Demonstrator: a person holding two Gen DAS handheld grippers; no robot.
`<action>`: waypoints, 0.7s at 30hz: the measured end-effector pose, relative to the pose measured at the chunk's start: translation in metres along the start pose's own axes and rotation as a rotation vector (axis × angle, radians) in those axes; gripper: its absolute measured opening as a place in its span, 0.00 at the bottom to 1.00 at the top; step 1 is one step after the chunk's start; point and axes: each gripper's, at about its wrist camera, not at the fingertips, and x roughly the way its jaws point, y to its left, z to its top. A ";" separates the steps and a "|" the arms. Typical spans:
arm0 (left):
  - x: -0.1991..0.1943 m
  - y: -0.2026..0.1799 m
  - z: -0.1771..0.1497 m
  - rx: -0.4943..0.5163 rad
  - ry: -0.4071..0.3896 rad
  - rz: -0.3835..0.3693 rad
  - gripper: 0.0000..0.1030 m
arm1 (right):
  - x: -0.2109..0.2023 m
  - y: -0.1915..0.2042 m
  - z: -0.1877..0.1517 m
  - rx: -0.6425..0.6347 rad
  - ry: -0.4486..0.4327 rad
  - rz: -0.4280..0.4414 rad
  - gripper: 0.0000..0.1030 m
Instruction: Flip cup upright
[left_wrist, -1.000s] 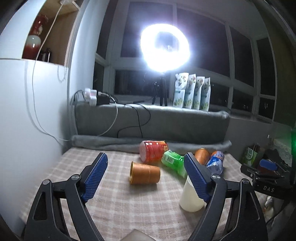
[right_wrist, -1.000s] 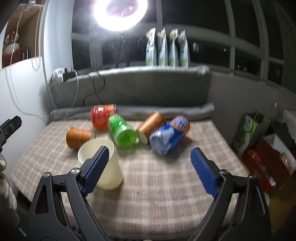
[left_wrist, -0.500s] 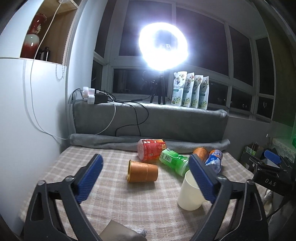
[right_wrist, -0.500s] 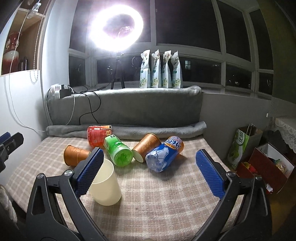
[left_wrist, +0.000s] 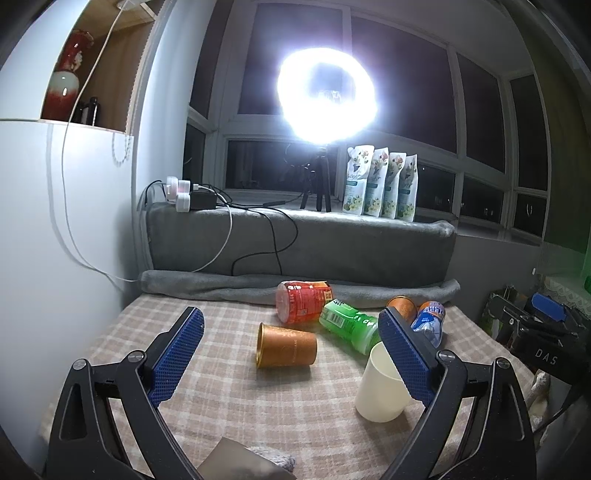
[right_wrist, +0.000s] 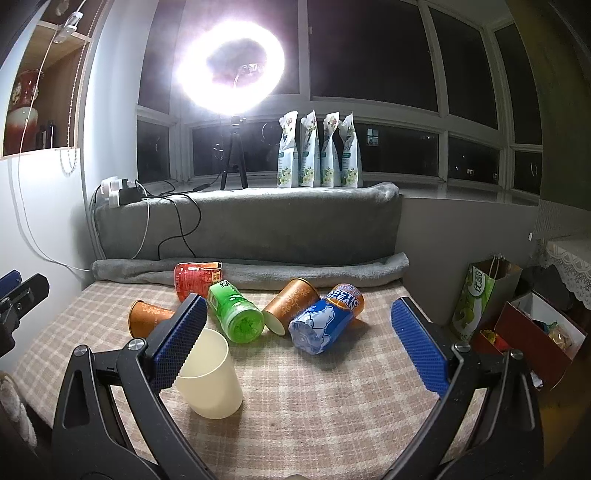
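From the left wrist camera, the left gripper (left_wrist: 291, 336) has its two blue pads spread wide with nothing between them; it hangs above the tan checked cloth (left_wrist: 229, 398) that covers the table; a plain cream paper cup (left_wrist: 382, 387) stands on the cloth with its open mouth up, partly behind the right-hand pad; an orange paper cup with gold swirls (left_wrist: 287, 349) lies on its side in the middle, its open mouth facing left; behind it lie a red can (left_wrist: 303, 301) and a green can (left_wrist: 349, 325), both on their sides; a bright round ring lamp (left_wrist: 327, 99) shines in front of the dark window. From the right wrist camera, the right gripper (right_wrist: 299, 334) is also spread wide and holds nothing; the cream paper cup (right_wrist: 211, 376) stands mouth up just behind the left-hand pad; the orange cup with gold swirls (right_wrist: 147, 322) lies on its side beyond it; the green can (right_wrist: 236, 314), a second orange cup (right_wrist: 291, 306) and a blue can with a polar bear picture (right_wrist: 325, 321) lie tipped over near each other; a grey rolled blanket (right_wrist: 332, 271) runs along the back edge of the cloth.
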 end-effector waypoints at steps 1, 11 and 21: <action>0.000 0.000 0.000 -0.001 0.001 0.000 0.93 | 0.000 0.000 0.000 -0.001 -0.002 0.001 0.99; 0.000 -0.001 -0.002 -0.002 0.011 -0.005 0.93 | 0.000 0.000 -0.001 -0.003 -0.002 0.000 0.99; 0.000 -0.001 -0.003 -0.003 0.012 -0.007 0.93 | 0.000 0.001 0.000 -0.002 -0.002 0.000 0.99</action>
